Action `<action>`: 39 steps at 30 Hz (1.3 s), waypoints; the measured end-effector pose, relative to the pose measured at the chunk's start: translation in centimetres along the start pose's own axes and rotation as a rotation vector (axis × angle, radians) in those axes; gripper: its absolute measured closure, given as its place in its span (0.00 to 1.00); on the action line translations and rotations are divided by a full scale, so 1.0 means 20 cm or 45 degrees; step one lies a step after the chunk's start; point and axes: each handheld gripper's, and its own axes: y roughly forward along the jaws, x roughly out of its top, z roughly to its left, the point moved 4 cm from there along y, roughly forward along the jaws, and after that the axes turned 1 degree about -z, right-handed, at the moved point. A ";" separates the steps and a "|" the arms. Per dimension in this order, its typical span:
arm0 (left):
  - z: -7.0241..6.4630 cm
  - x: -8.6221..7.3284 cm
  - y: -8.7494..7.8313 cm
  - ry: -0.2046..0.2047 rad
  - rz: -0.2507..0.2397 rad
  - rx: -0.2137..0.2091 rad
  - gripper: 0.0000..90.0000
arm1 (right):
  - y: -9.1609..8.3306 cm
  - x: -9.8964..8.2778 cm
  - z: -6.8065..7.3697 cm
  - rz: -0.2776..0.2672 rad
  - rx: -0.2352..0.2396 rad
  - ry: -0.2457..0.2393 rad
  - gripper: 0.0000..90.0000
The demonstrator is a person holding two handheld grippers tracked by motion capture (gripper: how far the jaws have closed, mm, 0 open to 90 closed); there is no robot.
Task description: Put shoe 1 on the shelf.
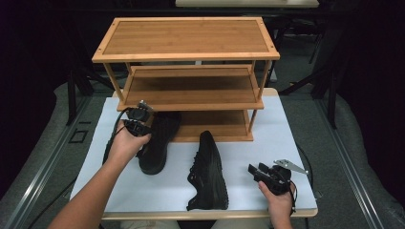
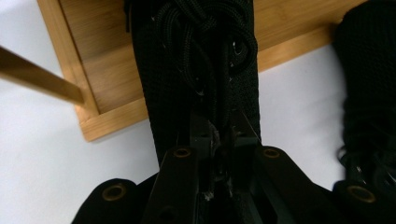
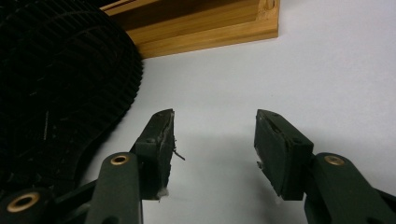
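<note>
The bamboo rack [image 1: 191,90] fills twelve o'clock. Your left shoe [image 1: 157,140], at ten o'clock, has its toe on the bottom shelf; it's light and soft, so grip the firmer collar. Your left gripper [image 2: 219,133] pinches its tongue and laces. Your right gripper [image 3: 212,149], at four o'clock, gapes empty.

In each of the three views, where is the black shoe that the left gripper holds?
High view: held shoe left of centre, toe at the rack.
Left gripper view: centre, laces above the jaws.
Right gripper view: cannot tell; a black sole at left.
Shared landmark: the rack's bottom shelf.
</note>
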 end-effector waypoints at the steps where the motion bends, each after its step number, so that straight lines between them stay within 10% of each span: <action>1: 0.00 0.00 0.01 0.001 -0.019 -0.005 0.92 | 0.00 0.00 0.00 -0.004 0.000 0.001 0.53; 9: 0.01 -0.04 -0.12 0.081 -0.233 -0.060 0.74 | -0.01 0.00 -0.01 -0.001 0.000 0.013 0.53; 20: 0.05 -0.39 -0.31 0.189 -0.801 -0.221 0.56 | -0.01 0.00 0.00 0.006 -0.003 0.004 0.52; 31: 0.08 -0.65 -0.18 0.159 -0.992 -0.273 0.51 | 0.00 0.00 0.00 0.002 -0.005 0.013 0.52; 39: 0.05 -0.69 -0.09 0.213 -0.895 -0.244 0.49 | 0.00 0.00 0.00 -0.016 -0.002 0.019 0.52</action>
